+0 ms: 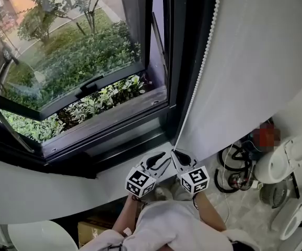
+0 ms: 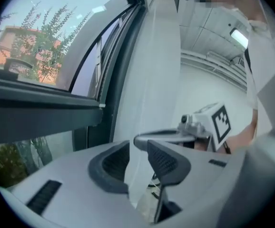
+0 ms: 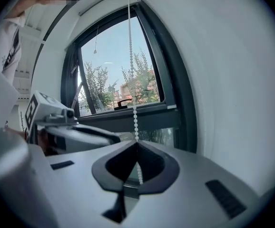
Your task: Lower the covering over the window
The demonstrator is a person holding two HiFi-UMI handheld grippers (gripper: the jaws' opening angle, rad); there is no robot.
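Observation:
A white bead chain [image 1: 200,67] hangs down the wall beside the dark-framed window [image 1: 114,119]. My right gripper [image 1: 179,155] is shut on the chain's lower end. In the right gripper view the beads [image 3: 132,80] run straight down into the closed jaws of that gripper [image 3: 137,145]. My left gripper [image 1: 160,164] sits just left of it at the same height, open, with nothing between its pads [image 2: 163,160]. It does not touch the chain. The left gripper view shows the right gripper [image 2: 175,136] close ahead. The covering itself I cannot make out.
The window sash [image 1: 91,82] is tilted outward, with green shrubs [image 1: 104,101] below it. A white sill [image 1: 114,174] runs under the frame. On the floor at the right lie black cables [image 1: 234,169] and white appliances [image 1: 284,163].

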